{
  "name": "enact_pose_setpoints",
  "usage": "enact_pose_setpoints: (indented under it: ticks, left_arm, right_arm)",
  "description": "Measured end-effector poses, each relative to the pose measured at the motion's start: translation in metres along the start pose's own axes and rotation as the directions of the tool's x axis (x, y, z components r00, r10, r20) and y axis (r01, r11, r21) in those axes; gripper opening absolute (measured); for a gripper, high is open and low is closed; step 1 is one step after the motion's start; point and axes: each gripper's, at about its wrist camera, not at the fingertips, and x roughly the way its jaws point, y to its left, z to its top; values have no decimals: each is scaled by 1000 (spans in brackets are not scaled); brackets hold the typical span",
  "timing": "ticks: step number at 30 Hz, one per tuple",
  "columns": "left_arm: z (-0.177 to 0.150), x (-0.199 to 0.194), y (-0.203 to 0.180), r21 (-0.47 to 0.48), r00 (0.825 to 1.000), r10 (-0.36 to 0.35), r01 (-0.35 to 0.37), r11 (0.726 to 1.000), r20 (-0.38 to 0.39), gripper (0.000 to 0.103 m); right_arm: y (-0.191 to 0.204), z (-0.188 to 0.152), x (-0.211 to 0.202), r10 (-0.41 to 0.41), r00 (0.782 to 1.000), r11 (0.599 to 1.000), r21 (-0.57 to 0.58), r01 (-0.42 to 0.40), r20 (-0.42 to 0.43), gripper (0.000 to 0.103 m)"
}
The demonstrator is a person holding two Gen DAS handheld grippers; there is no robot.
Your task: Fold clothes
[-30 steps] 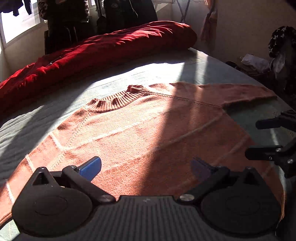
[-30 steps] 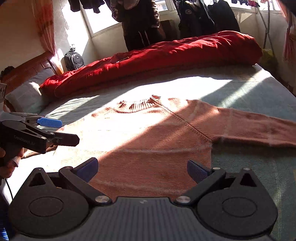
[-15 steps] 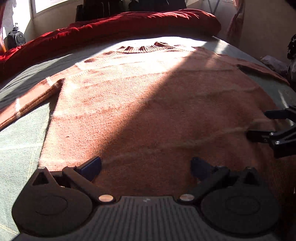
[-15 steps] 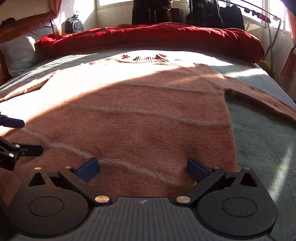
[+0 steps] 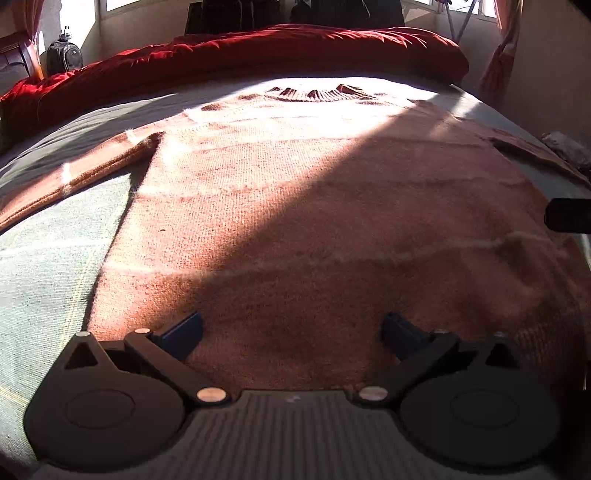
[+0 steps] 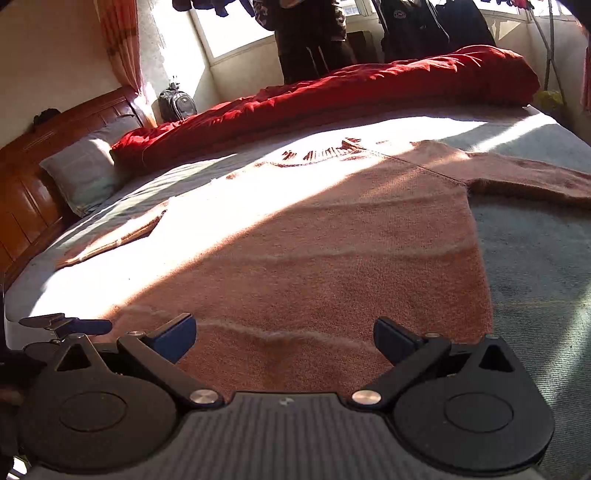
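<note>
Now, in brief:
Change: both grippers lowered from a high view of the whole garment to the near hem within the last second; collar now far off, bottom band filling the foreground.
Garment: rust-orange knitted sweater with pale stripes (image 5: 314, 221), spread flat and face up on the grey-green bed sheet (image 5: 44, 280), collar toward the rolled red quilt (image 5: 258, 51), sleeves stretched out to either side.
Left gripper (image 5: 291, 328): fingers released and spread wide, low over the hem near its left corner; nothing between them.
Right gripper (image 6: 284, 336): fingers likewise spread apart, empty, low over the hem toward its right side edge.
Meaning: probably lined up for a pinch of the two bottom corners and a first fold upward toward the collar; no fold made yet, so task barely begun.
Contact: cannot tell whether fingertips touch the knit or hang just above.
Hidden: hem edge itself covered by each gripper body; both cuffs cut off by the frame edges.
Hard to read: sunlit shoulder band washed out white, lower body in deep shadow, so small wrinkles uncertain.
Background: dark clothes hanging at the window (image 6: 314, 33), detail lost to backlight.
</note>
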Motion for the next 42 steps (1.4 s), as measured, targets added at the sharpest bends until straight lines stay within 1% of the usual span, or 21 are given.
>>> enact_pose_setpoints:
  ticks: [2,3,4,8,12,15,18,20,21,22,24,25,28,31,34,36,39,41,42]
  left_arm:
    - [0,1,0,-3,1000,-1,1,1000,-1,102]
    - [0,1,1,-5,1000,-2,2,1000,-2,102]
    - [0,1,1,-6,1000,-2,2,1000,-2,102]
    - [1,2,0,-7,1000,0,-1,1000,-5,103]
    - [0,2,0,-12,1000,-1,1,1000,0,103]
    - [-1,2,2,-13,1000,-8,8,1000,6,103]
    - [-2,1,2,-11,1000,-11,11,1000,8,103]
    - [-2,1,2,-9,1000,-12,12,1000,11,103]
    - [-3,1,2,-8,1000,-12,12,1000,13,103]
    - [-3,1,3,-7,1000,-15,15,1000,18,103]
    - [-5,0,4,-4,999,-22,22,1000,27,103]
    - [-6,-1,4,-1,999,-24,24,1000,30,103]
    - [-3,-4,1,12,999,-13,13,1000,32,102]
    - [7,-10,-7,-2,999,-9,9,1000,51,102]
    - [20,-12,-21,19,996,-39,38,999,82,102]
    - [28,-6,-38,68,996,-53,48,997,74,102]
    - [32,9,-61,116,997,-54,48,992,49,102]
    - [31,20,-67,111,997,-72,71,991,7,102]
    - [29,24,-68,100,998,-65,66,993,-8,103]
  right_arm:
    - [4,5,9,66,998,998,23,-65,-17,103]
    - [6,5,15,73,997,997,28,-73,-34,103]
    - [7,4,20,72,996,997,25,-71,-53,103]
    - [11,-9,34,23,991,999,-26,-27,-130,103]
    - [6,-20,21,14,988,999,-36,-20,-154,103]
    - [-2,-25,6,26,988,1000,6,-26,-151,103]
    - [1,-17,-5,17,993,999,31,-14,-114,103]
    - [3,-8,-8,-17,998,1000,6,18,-56,103]
    - [2,-5,-6,-41,998,999,-5,40,-41,103]
    - [1,-3,-3,-63,997,998,-8,63,-42,103]
    - [-8,-5,11,-122,985,991,29,127,-126,103]
    - [-11,-10,14,-135,980,989,36,142,-147,103]
    - [-12,-26,8,-147,980,989,-2,148,-136,103]
    - [-12,-34,0,-167,977,986,-20,165,-134,103]
    - [-12,-39,-4,-168,978,986,-26,166,-122,103]
    - [-12,-41,-3,-171,978,985,-39,167,-118,103]
    - [-9,-43,-2,-181,977,983,-64,175,-111,103]
    - [-7,-46,-2,-186,977,980,-89,177,-105,103]
    - [-6,-47,-2,-188,977,979,-102,177,-102,103]
